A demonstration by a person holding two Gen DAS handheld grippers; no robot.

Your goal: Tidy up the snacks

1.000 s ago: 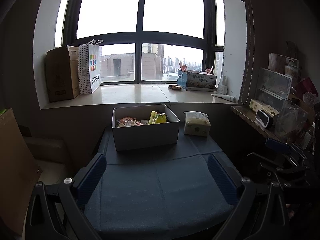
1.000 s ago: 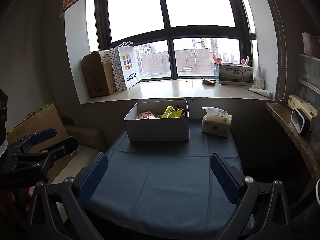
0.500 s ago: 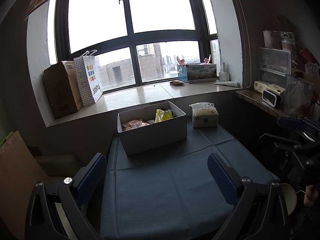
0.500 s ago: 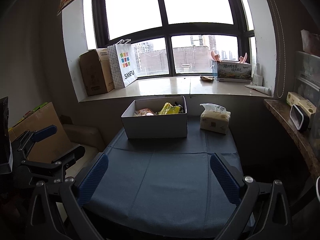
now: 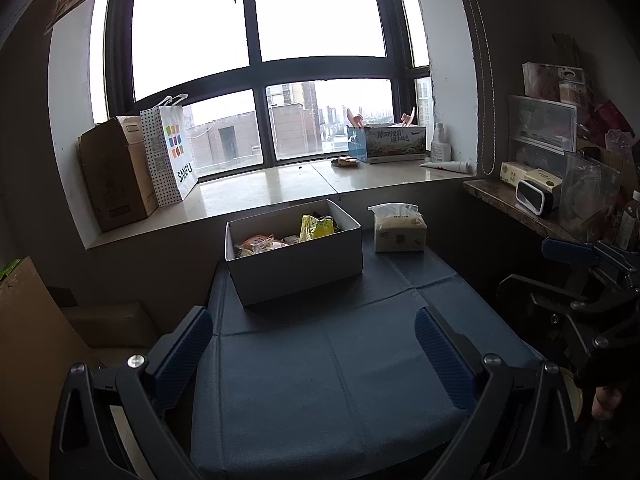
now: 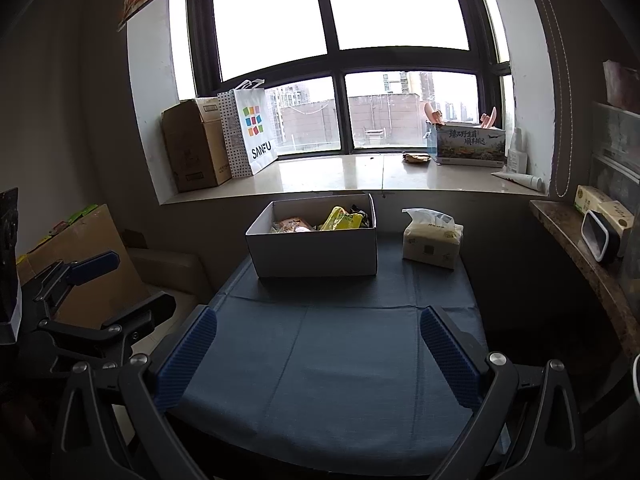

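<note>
A white open box (image 5: 296,256) (image 6: 314,246) sits at the far end of the blue-covered table (image 5: 332,360) (image 6: 332,360), below the windowsill. Inside it lie snack packets, among them a yellow packet (image 5: 316,227) (image 6: 340,219) and an orange-pink one (image 5: 260,243) (image 6: 290,225). My left gripper (image 5: 312,344) hovers open over the table's near half, nothing between its fingers. My right gripper (image 6: 318,344) is likewise open and empty, well short of the box. Each gripper shows at the edge of the other's view.
A tissue pack (image 5: 398,227) (image 6: 432,239) stands right of the box. The windowsill holds a cardboard box (image 5: 116,172), a SANFU paper bag (image 5: 172,152) and a printed carton (image 5: 386,142). A cluttered shelf (image 5: 528,208) runs along the right; cardboard (image 6: 80,256) leans at the left.
The left wrist view has swung and tilted: the box now looks angled and the window taller. The right gripper has shifted only slightly. Both stay open.
</note>
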